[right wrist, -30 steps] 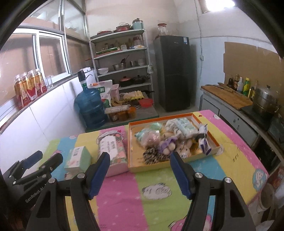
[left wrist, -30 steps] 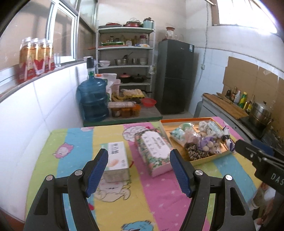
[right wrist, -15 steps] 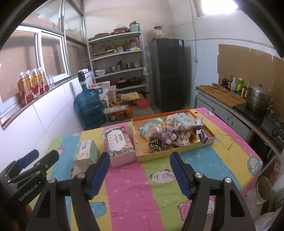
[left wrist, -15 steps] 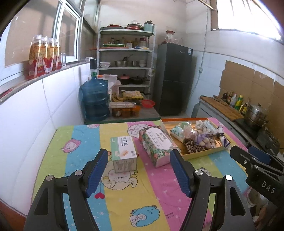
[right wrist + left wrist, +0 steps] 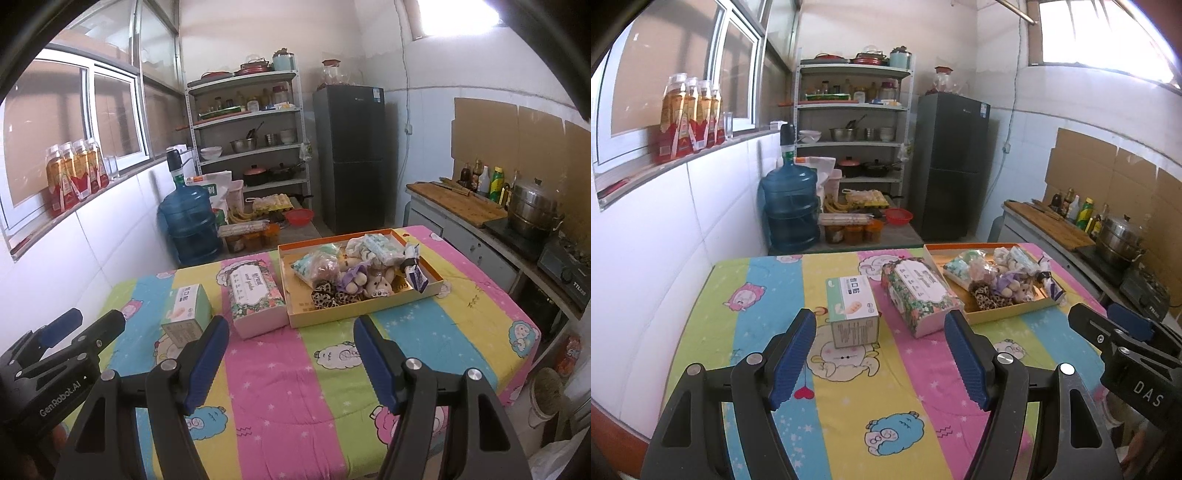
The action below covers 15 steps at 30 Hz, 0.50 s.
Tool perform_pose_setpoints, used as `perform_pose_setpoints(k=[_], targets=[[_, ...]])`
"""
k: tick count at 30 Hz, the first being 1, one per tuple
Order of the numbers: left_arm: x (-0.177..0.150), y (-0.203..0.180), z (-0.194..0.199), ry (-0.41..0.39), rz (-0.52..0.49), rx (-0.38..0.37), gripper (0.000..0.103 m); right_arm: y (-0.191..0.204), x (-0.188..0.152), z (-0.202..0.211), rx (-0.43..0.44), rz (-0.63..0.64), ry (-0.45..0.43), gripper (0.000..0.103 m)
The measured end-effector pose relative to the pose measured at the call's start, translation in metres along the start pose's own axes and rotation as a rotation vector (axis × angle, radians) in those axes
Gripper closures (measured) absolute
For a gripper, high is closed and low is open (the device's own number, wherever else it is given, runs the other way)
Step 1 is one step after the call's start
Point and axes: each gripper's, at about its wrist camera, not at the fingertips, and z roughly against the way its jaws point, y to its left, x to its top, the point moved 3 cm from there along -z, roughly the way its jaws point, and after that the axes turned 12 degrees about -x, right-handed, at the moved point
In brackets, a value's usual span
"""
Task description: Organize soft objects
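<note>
Orange tray (image 5: 369,314) is heaped with soft toys (image 5: 354,280). Left gripper (image 5: 881,354) and right gripper (image 5: 291,360) are held apart, empty; neighbouring items could be dragged out.

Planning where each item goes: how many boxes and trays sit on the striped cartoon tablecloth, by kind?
Small mint-green cardboard box: 1
Floral-print tissue box: 1
Shallow orange cardboard tray holding plush toys and soft packets: 1
Total: 3

Left gripper (image 5: 880,357) and right gripper (image 5: 291,360) side by side, both angled downward, blue-padded jaws spread wide, nothing between them, neither touching anything.
</note>
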Motion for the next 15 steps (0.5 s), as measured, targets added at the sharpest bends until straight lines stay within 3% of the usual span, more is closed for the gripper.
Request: perform_pose_setpoints(k=[15], targets=[[-0.0039,-0.0015,0.0043,0.001,-0.002,0.001,0.029,-0.0039,-0.0019,0.0047,-0.017,0.005,-0.012,0.033]])
